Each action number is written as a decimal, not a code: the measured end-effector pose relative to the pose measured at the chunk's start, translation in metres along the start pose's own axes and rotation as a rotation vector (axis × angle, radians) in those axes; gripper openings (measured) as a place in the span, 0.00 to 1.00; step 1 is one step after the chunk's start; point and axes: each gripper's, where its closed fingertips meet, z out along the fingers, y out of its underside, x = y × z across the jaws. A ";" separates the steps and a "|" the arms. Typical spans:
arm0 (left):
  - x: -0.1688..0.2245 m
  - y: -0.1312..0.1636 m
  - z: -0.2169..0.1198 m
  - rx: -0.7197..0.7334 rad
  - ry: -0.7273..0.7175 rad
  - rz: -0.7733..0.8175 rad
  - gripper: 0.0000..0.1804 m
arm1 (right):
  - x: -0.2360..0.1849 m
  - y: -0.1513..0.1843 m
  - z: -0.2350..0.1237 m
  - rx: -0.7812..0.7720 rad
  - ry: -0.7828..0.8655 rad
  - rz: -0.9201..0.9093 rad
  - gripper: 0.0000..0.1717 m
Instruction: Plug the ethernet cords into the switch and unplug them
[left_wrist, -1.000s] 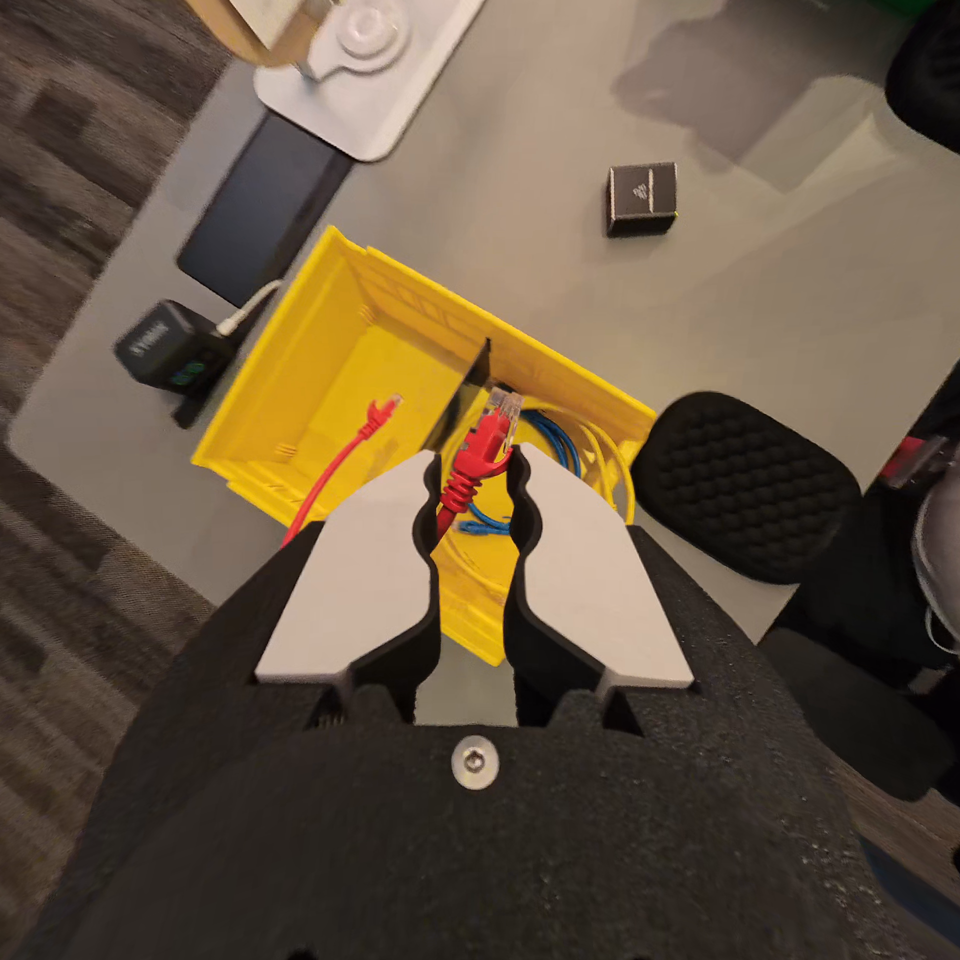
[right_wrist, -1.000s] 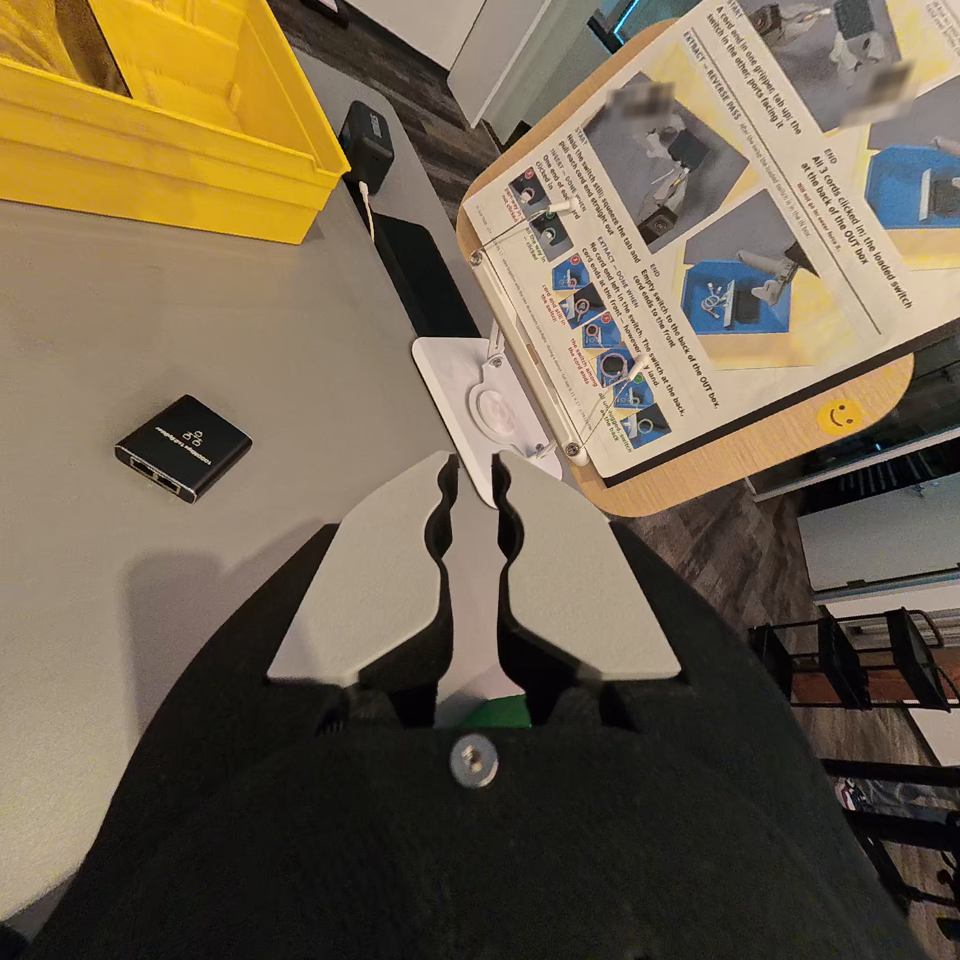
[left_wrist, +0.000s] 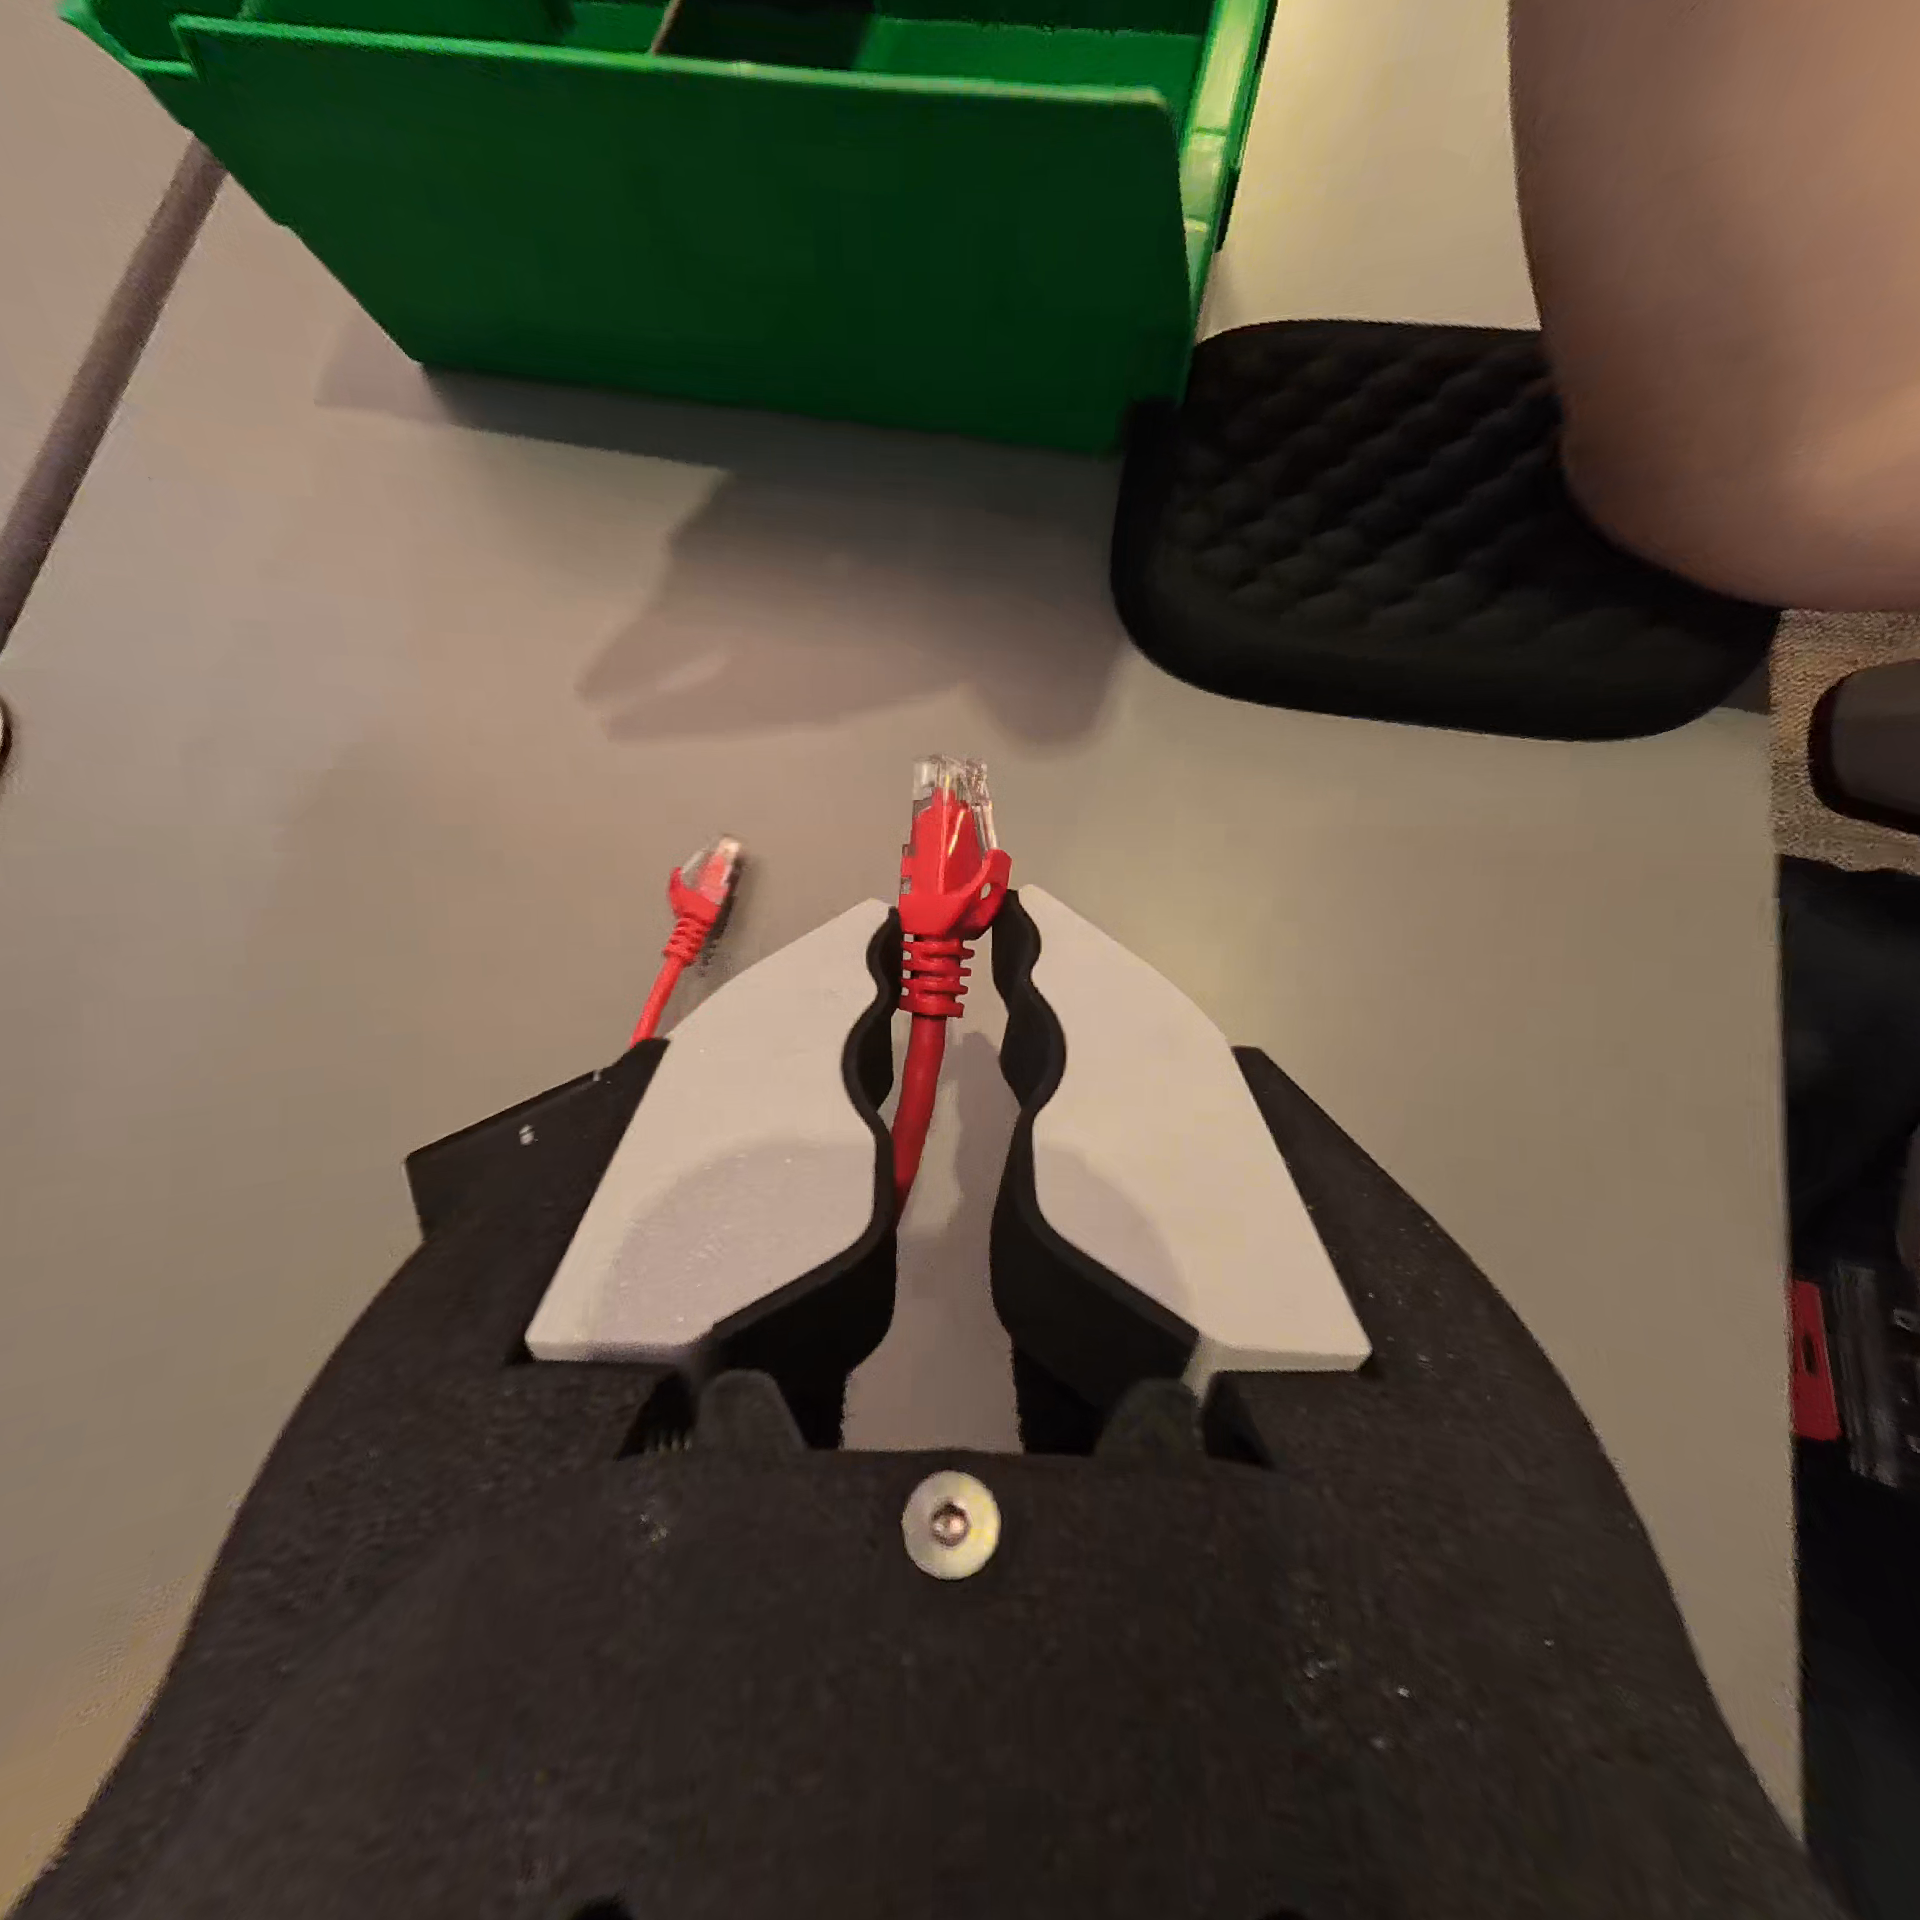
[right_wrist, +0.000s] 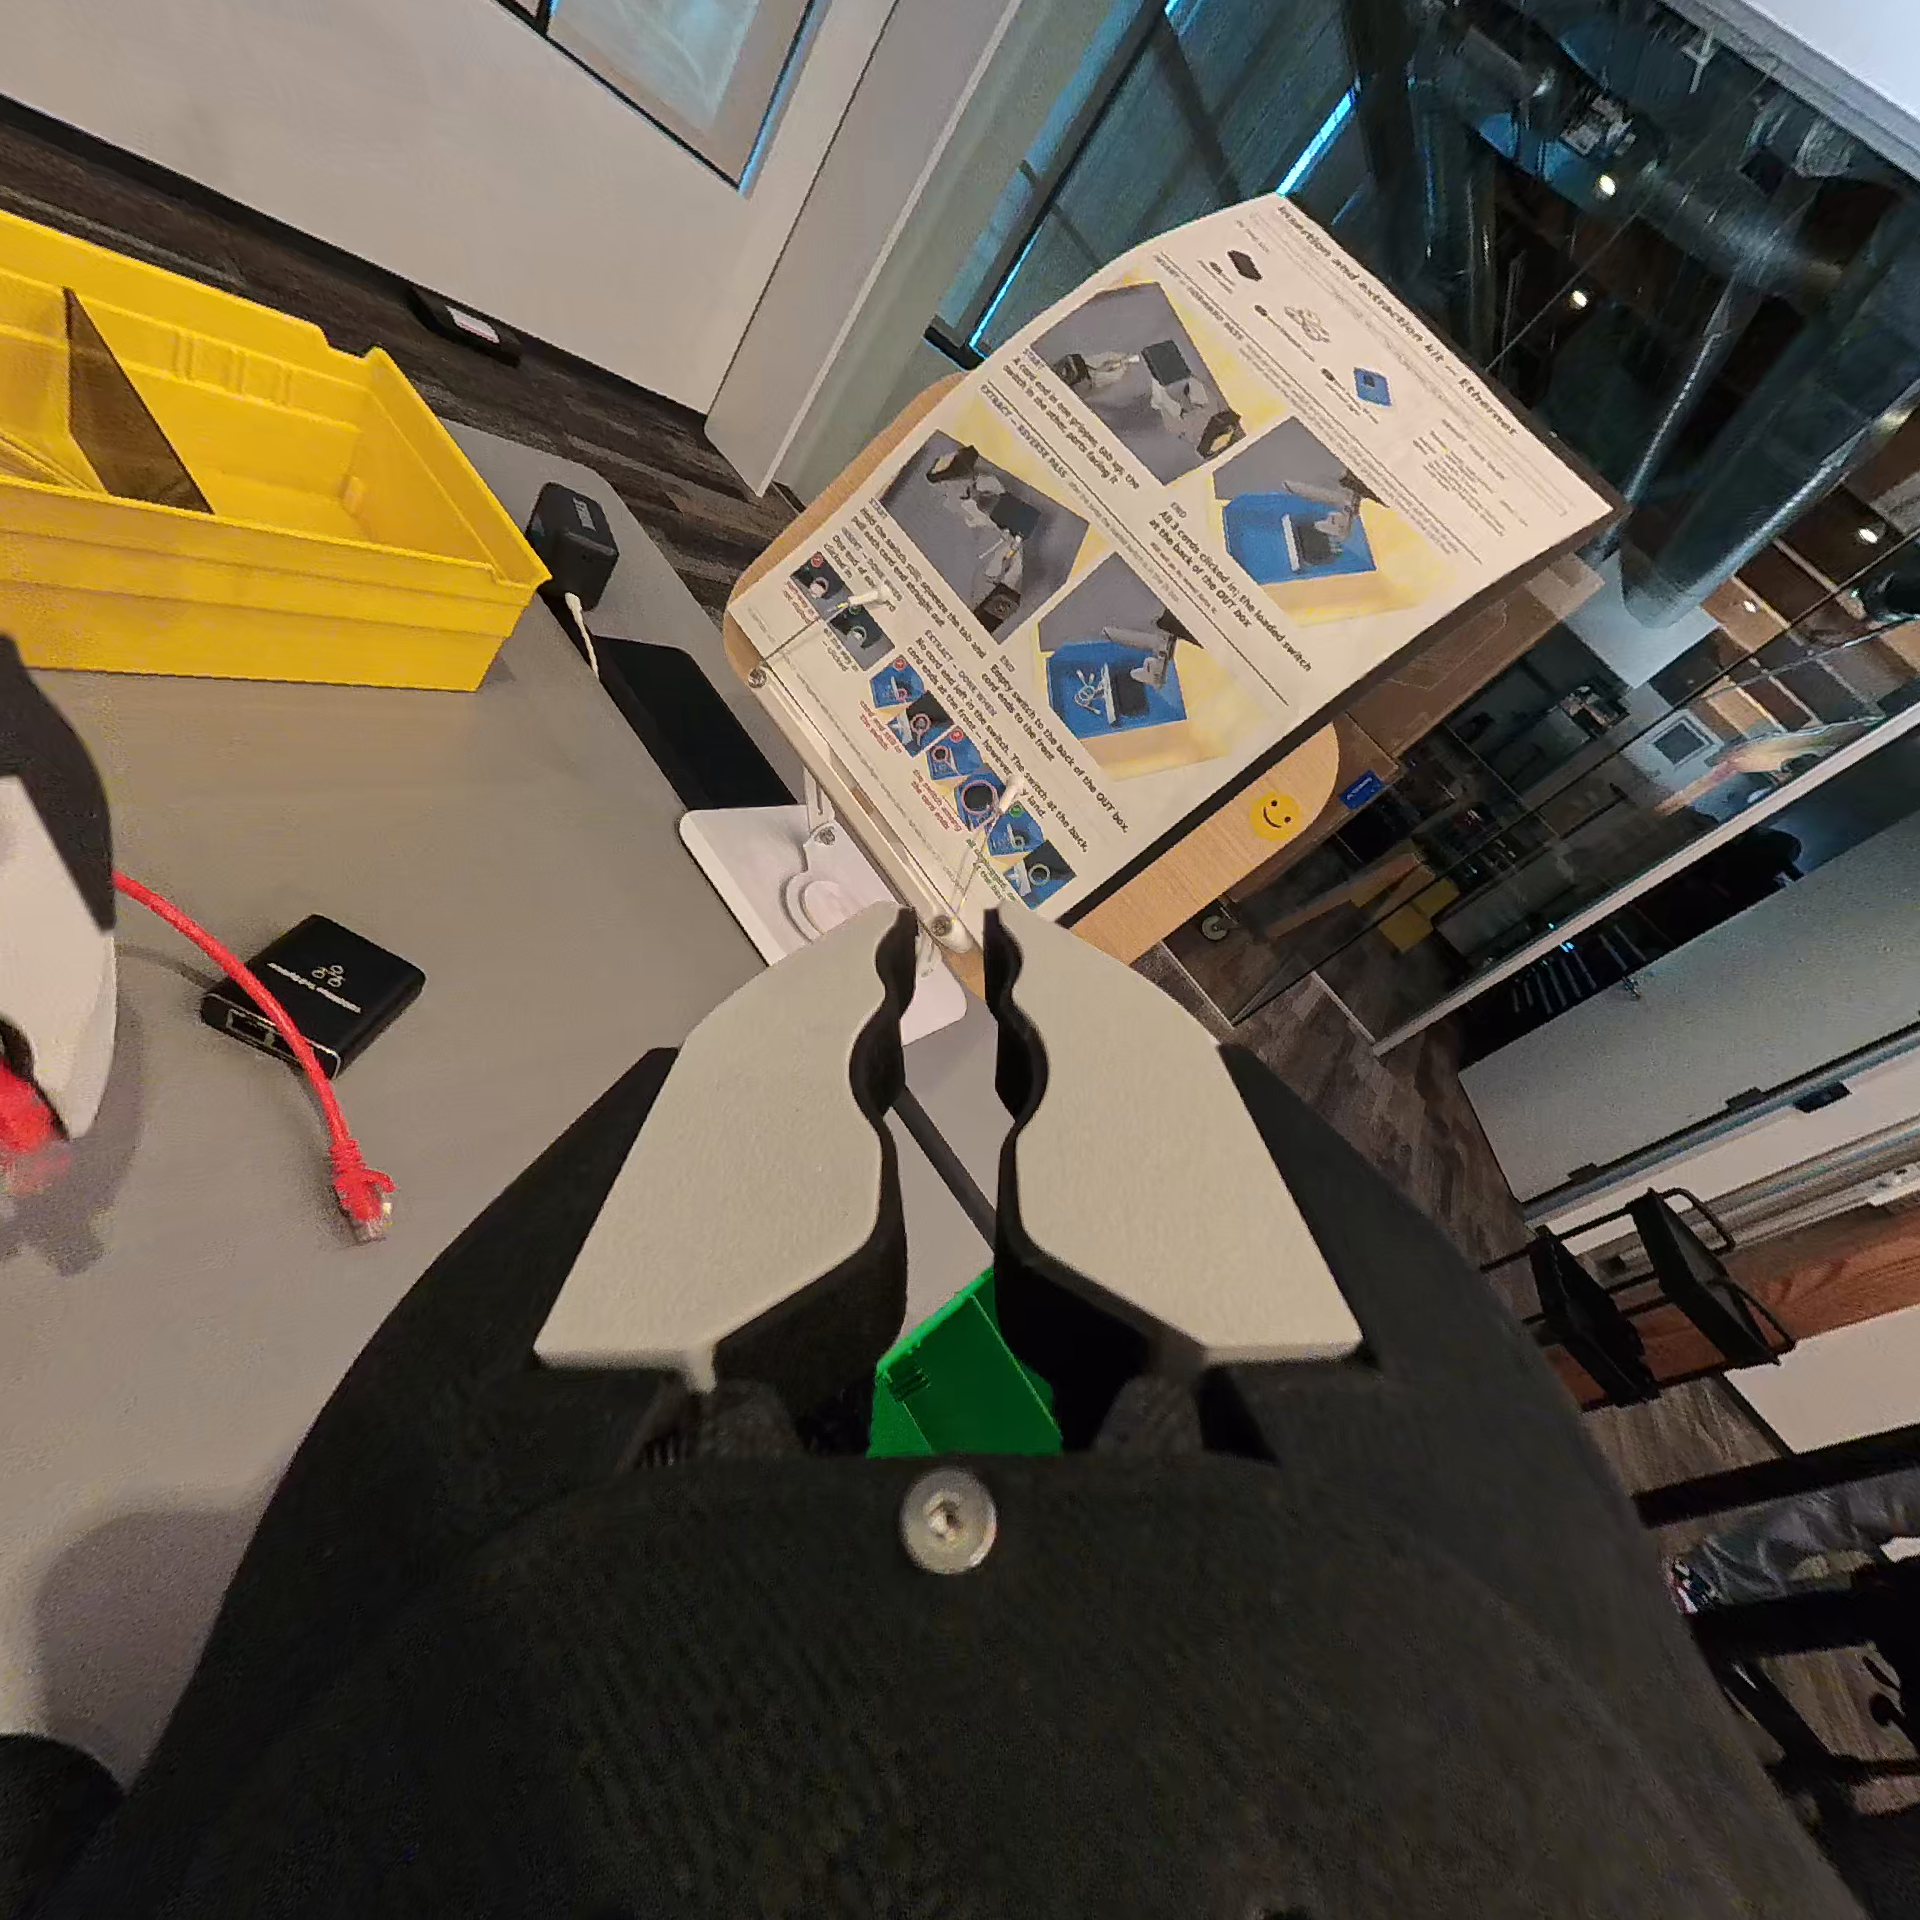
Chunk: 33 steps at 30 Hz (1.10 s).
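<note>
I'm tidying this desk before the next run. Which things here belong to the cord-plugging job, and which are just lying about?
For the job:
- red ethernet cord, gripped by the left hand-held gripper
- its free plug
- black switch
- right hand-held gripper, holding nothing
- yellow bin
- green bin
- instruction sheet

Lying about:
- black quilted pad
- black charger

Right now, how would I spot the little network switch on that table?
Find the yellow bin on the grey table. In front of it lies the switch, a small flat black box, ports facing forward. A red cord drapes across it.
</note>
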 end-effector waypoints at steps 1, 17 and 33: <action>0.003 0.003 0.008 -0.013 -0.014 0.014 0.09 | -0.001 -0.001 0.001 0.002 -0.003 -0.003 0.08; 0.043 0.038 0.031 -0.036 0.187 -0.121 0.33 | -0.009 0.002 0.011 -0.017 -0.034 -0.013 0.08; -0.054 0.235 -0.242 -0.395 -0.074 -0.416 0.30 | -0.021 0.014 0.033 -0.102 -0.065 -0.041 0.08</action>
